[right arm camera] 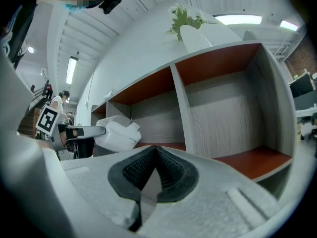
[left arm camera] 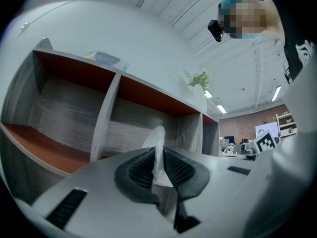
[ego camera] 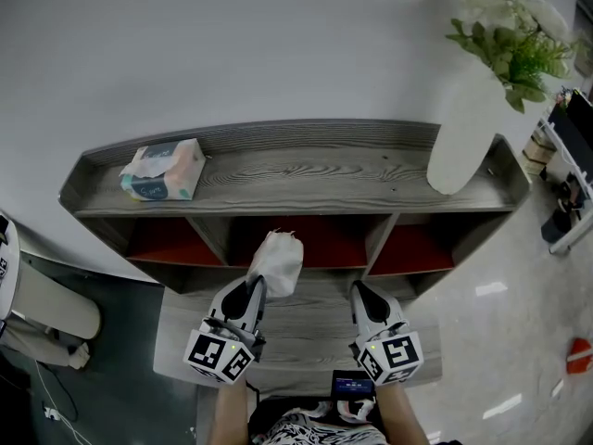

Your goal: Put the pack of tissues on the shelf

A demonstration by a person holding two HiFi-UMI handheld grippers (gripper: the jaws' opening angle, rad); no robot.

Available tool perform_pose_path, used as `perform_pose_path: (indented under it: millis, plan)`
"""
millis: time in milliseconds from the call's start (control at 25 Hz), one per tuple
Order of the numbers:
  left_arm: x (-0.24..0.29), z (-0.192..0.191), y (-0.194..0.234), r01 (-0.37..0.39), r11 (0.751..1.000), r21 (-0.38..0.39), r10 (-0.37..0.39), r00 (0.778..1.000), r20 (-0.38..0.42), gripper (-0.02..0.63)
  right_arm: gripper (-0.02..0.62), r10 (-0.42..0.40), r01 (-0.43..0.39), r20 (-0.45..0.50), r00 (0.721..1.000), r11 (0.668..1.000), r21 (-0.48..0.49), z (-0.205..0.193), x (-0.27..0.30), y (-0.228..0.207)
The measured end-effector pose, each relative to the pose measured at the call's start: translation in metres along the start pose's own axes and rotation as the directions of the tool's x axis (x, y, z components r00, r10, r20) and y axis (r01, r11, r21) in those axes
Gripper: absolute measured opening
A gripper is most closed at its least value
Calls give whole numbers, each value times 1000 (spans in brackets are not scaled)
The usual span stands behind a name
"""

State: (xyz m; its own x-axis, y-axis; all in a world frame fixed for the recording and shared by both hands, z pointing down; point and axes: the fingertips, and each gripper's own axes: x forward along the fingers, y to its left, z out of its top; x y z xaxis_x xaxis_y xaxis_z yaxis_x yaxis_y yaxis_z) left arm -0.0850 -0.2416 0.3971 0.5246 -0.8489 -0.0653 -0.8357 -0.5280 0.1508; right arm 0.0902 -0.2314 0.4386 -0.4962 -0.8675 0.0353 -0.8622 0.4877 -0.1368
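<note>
In the head view a white pack of tissues (ego camera: pixel 277 261) hangs in front of the middle compartment of the grey wooden shelf (ego camera: pixel 315 170). My left gripper (ego camera: pixel 255 287) is shut on its thin plastic edge. The left gripper view shows that white edge (left arm camera: pixel 155 138) pinched between the dark pads of the left gripper (left arm camera: pixel 159 165), with the shelf's compartments (left arm camera: pixel 105 118) behind. My right gripper (ego camera: pixel 359 291) sits beside it to the right, shut and empty. In the right gripper view its pads meet (right arm camera: pixel 156 157), and the held pack (right arm camera: pixel 118 135) shows at the left.
A second, teal and peach tissue pack (ego camera: pixel 164 170) lies on the shelf's top at the left. A white vase with a green plant (ego camera: pixel 466 130) stands on the top at the right. The three compartments have red-brown floors (right arm camera: pixel 252 158). A white seat (ego camera: pixel 51 311) is at the lower left.
</note>
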Motion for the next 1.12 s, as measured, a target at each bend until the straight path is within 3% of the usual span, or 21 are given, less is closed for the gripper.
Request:
perform_pose_path:
  millis: [880, 1120]
  plan:
    - [37, -7, 12, -34, 999, 2, 34, 999, -10, 34, 5, -55, 55, -18, 998, 998, 10, -6, 1, -32]
    - [49, -14, 17, -61, 997, 55, 63, 998, -32, 35, 5, -49, 49, -15, 999, 999, -4, -4, 7, -36]
